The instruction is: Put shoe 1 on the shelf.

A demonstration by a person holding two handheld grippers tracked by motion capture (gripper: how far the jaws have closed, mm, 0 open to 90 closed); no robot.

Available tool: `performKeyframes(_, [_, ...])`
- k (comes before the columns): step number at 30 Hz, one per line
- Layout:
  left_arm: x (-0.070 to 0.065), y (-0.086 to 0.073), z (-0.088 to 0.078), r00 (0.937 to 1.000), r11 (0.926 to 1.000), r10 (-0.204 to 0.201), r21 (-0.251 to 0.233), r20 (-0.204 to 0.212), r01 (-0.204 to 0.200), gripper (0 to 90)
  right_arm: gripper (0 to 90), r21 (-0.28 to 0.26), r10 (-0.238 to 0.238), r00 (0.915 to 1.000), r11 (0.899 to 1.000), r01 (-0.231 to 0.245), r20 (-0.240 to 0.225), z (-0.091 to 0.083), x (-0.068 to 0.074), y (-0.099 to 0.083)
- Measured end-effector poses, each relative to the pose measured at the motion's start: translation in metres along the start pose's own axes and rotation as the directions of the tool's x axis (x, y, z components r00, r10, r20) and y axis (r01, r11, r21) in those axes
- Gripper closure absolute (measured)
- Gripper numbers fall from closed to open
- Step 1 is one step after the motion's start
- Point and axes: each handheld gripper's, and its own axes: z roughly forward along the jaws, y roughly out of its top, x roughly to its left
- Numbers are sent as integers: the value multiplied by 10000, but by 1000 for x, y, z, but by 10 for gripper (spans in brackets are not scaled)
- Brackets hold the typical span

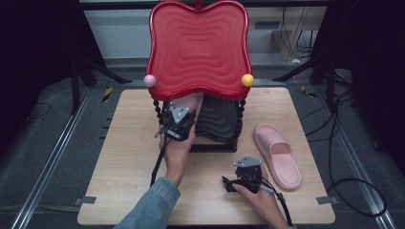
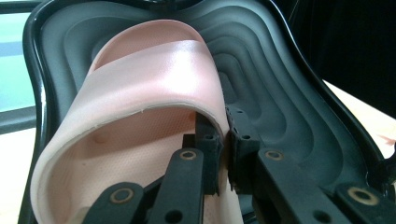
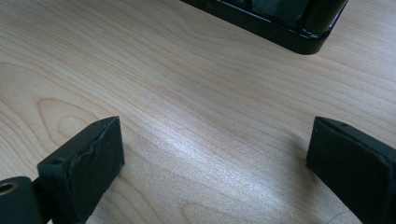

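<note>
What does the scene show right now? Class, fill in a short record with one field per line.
Rack: two tiers, red top tray, black lower tray
Left gripper: jaws shut on the strap edge of a pink slipper, over the black tray
Right gripper: jaws open above the wooden table, holding nothing
Second pink slipper: on the table, right of the rack

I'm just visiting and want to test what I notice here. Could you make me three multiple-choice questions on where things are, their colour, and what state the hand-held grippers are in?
1. Where is the loose pink slipper?
A. on the wooden table
B. on the floor
C. on the red shelf

2. What colour is the lower shelf?
A. white
B. black
C. yellow

3. The left hand-held gripper is
A. wide open
B. lying on the floor
C. shut on a slipper

Answers: 1 A, it lies flat on the wood. 2 B, its ridged surface is black. 3 C, its jaws pinch the strap's edge.
</note>
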Motion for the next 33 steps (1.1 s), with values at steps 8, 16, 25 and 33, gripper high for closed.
performKeyframes(8, [0,0,4,9996,9988,-167,471,222,156,759,43,1,-1,10000,10000,1,-1,0,0,0])
performKeyframes(16, [8,-2,-14,9941,9952,171,940,1071,-272,541,42,1,4,10000,10000,-4,-1,0,0,0])
performKeyframes(25, [22,-15,-60,9563,9621,1666,1726,2403,-2110,728,42,3,5,10000,10000,-5,-1,0,0,0])
performKeyframes(33, [32,-35,-88,9059,8951,2440,2791,3461,-3477,900,42,2,11,10000,10000,-11,13,0,0,0])
